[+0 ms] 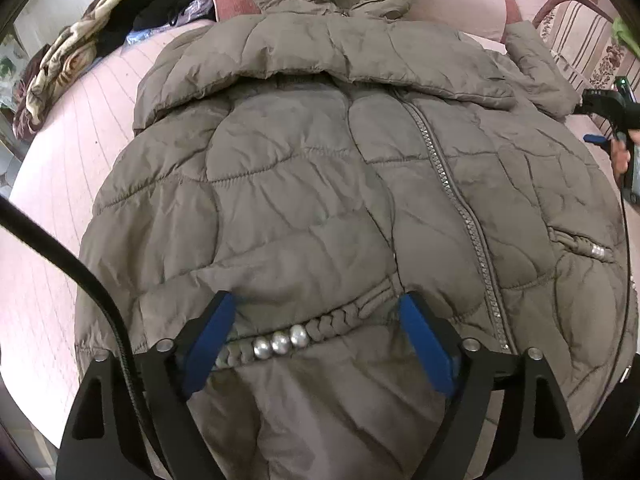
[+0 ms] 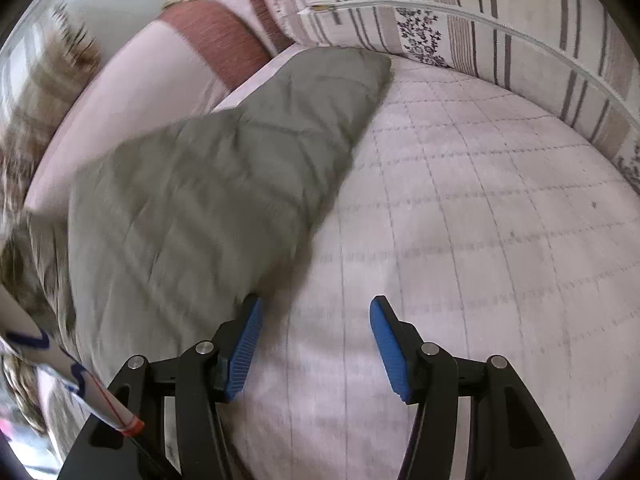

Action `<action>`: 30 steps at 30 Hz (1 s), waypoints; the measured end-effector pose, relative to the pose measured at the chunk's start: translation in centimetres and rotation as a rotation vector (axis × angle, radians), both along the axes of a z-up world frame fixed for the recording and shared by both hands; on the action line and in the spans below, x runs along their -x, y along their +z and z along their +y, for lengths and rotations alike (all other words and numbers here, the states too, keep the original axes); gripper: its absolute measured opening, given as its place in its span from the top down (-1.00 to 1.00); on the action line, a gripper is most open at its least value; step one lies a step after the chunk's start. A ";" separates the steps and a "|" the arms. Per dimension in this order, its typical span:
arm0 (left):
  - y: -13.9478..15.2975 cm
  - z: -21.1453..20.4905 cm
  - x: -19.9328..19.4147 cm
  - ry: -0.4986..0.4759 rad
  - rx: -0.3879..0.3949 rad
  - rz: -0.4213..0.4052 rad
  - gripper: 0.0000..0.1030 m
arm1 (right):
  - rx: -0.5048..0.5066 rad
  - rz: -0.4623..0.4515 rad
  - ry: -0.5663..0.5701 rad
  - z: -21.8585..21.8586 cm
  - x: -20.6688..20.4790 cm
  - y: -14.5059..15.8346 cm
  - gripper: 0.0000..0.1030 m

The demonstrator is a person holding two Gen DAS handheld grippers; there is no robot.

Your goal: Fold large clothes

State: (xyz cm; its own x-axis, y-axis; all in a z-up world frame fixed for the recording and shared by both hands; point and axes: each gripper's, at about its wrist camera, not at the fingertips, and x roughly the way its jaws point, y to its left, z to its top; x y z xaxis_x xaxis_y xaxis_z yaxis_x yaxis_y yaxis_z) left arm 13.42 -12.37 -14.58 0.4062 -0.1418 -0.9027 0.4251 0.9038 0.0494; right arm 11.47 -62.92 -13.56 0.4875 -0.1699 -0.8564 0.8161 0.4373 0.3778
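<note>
Lying across the pink quilted bed: jacket, olive, puffy, front side up, hood toward the far edge.
Zipper: running down the jacket front, right of middle.
Left gripper: fingers spread apart, hovering over the jacket's near hem, straddling a braided cord with three silver beads; gripping nothing.
Right gripper: fingers spread apart, above bare bed cover, left fingertip just beside the sleeve; empty.
Sleeve: stretched out toward the far right corner of the bed.
Around: heap of clothes at the far left edge; striped flowered cushion along the right edge; pink pillow at the far edge.
</note>
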 end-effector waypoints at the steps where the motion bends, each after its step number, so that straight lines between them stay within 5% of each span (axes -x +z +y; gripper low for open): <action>1: -0.1 -0.1 0.1 -0.003 -0.006 -0.014 -0.69 | -0.014 -0.014 -0.020 -0.8 -0.2 -0.2 -0.16; 7: -0.4 -0.5 -0.2 -0.001 -0.012 -0.039 -0.79 | -0.072 -0.098 -0.099 -4.5 -1.0 -0.9 -0.23; 17: -0.9 -0.6 -0.4 0.013 -0.008 -0.084 -0.98 | -0.050 -0.101 -0.148 -9.9 -3.8 -1.5 -0.24; 18: -1.0 -0.7 -0.5 0.017 -0.009 -0.090 -0.99 | -0.044 -0.091 -0.149 -10.3 -4.1 -1.3 -0.11; 19: -1.1 -0.6 -0.6 0.020 -0.009 -0.093 -1.00 | -0.042 -0.076 -0.143 -10.6 -4.4 -1.2 0.42; 22: -1.1 -0.8 -0.7 0.029 -0.008 -0.097 -1.00 | -0.045 -0.076 -0.135 -11.1 -4.1 0.0 0.81; 30: -0.9 -0.7 -0.6 0.043 -0.005 -0.098 -1.00 | 0.178 -0.088 -0.059 -7.2 -3.0 11.3 0.89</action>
